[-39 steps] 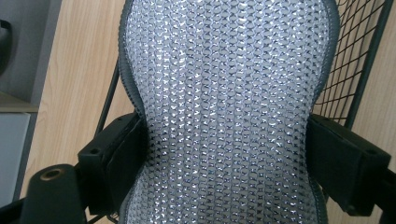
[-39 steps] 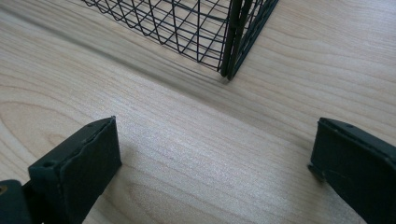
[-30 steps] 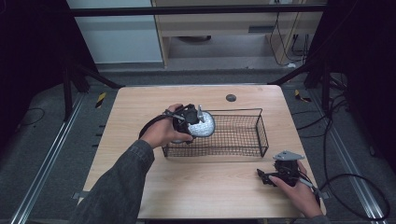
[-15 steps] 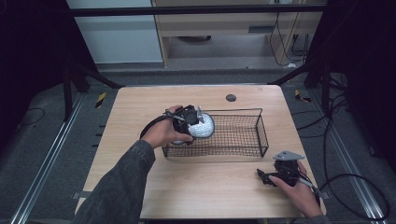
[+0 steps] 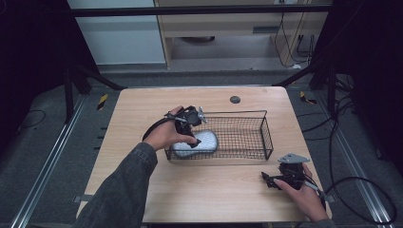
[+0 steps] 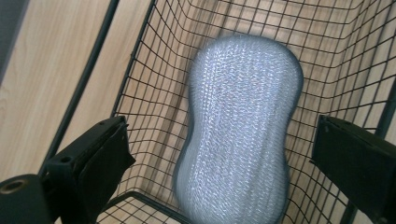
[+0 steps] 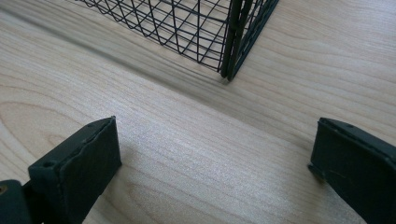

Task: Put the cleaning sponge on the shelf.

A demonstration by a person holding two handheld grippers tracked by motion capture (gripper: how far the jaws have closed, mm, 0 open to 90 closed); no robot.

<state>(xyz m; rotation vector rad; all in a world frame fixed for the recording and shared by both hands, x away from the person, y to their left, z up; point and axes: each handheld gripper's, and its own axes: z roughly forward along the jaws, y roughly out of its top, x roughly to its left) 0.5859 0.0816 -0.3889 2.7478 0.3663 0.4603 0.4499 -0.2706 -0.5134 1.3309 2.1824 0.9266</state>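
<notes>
A silver-grey scrubbing sponge (image 5: 203, 141) lies in the left end of a black wire basket (image 5: 237, 114) at the middle of the wooden table. My left gripper (image 5: 192, 135) hovers just above it, open, jaws wide on either side. In the left gripper view the sponge (image 6: 240, 135) looks blurred against the basket's mesh floor (image 6: 154, 70), touching neither jaw. My right gripper (image 5: 267, 179) rests low over the table near the front right, open, with bare wood between its jaws (image 7: 215, 158). The basket's near right corner (image 7: 229, 42) stands just ahead of it.
A small dark round grommet (image 5: 235, 99) sits in the table top near the far edge. Bare wood (image 5: 209, 190) spreads in front of the basket. Cables (image 5: 351, 190) trail on the floor to the right of the table.
The sponge, held upright between the left jaws before, has dropped and now lies flat on the basket floor. The left jaws have parted. The right gripper has not moved.
</notes>
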